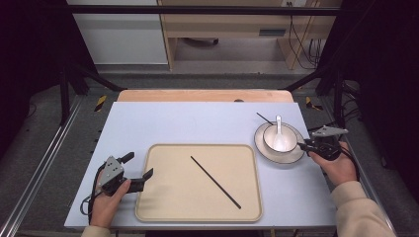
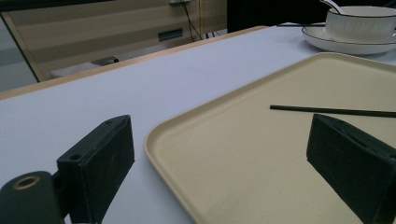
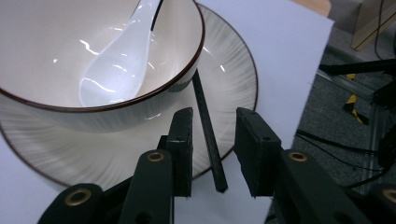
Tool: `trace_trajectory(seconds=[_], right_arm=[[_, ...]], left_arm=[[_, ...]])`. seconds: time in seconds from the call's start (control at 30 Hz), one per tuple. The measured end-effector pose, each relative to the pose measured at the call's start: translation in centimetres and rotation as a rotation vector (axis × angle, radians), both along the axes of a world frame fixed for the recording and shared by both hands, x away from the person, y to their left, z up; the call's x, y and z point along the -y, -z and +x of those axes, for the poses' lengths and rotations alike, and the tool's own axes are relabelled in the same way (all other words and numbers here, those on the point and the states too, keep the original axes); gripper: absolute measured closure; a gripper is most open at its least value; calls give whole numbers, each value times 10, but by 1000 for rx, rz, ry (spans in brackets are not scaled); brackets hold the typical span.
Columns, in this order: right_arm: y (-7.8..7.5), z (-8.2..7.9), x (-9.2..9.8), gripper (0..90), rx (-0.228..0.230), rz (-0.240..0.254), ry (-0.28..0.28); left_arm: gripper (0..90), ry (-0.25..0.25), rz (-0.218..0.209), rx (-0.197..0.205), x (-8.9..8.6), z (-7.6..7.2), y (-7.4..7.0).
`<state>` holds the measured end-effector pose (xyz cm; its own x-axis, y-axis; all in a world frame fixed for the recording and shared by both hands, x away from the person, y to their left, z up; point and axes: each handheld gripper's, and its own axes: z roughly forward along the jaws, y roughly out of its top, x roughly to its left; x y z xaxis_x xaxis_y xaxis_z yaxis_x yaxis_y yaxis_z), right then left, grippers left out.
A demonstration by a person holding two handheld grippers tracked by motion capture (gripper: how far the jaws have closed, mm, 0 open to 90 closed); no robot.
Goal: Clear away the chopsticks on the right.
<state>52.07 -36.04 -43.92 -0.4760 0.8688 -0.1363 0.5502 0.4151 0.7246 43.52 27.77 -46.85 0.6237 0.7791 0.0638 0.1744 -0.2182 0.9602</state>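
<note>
Right gripper [image 3: 214, 151] astride chopstick [image 3: 208, 133] — unclosed

Spread jaws, tray [image 2: 243, 154], chopstick [image 2: 331, 111], bowl [image 2: 359, 23]

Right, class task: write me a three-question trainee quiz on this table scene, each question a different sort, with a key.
1. True or false: the black chopstick on the beige tray lies parallel to the tray's long edges.
2. Multiple choice: the white spoon sits A) on the tray, B) in the bowl, C) on the bare table.
3. Short answer: what lies between the open jaws of the right gripper?

Key
1. False; it lies diagonally.
2. B; the bowl stands on the plate.
3. A second chopstick, resting across the plate's rim, not yet clamped.
</note>
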Motion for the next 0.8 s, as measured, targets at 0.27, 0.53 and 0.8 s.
trace_trajectory(seconds=[0.27, 0.53, 0.8], right_arm=[[14, 13, -5, 763, -32, -14, -9], [10, 4, -4, 855, 15, -7, 34], [-31, -52, -25, 855, 209, 38, 123]], left_arm=[[74, 6, 3, -1, 1, 0, 0], [75, 5, 4, -3, 1, 0, 0], [76, -1, 4, 0, 1, 0, 0]])
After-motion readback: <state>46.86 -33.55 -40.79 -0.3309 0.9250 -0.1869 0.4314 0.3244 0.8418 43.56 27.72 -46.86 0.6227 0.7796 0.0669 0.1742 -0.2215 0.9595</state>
